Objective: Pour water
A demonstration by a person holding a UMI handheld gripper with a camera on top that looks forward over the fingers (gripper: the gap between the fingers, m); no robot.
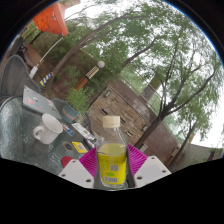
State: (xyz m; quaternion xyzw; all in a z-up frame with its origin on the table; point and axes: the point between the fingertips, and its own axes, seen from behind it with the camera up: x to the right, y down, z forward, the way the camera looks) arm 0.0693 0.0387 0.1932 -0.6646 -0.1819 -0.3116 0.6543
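Gripper view: the bottle [112, 155] stands at bottom centre of the frame, between the two fingers of the claw [112, 172], its long axis running straight up the picture, cap at the top, yellowish liquid filling the lower part. The pink pads [88, 160] lie against its left and right sides with no gap visible, so the claw looks clamped on the bottle.

The relation that matters for pouring: the cup [47, 129] sits at left of the frame, a little above the bottle's base and well apart from it, on the glass table [15, 125]. By my judgement the bottle must travel leftward and tip its neck toward the cup. The cap appears to be on, which would block any pour. Trees and a brick wall fill the upper frame.
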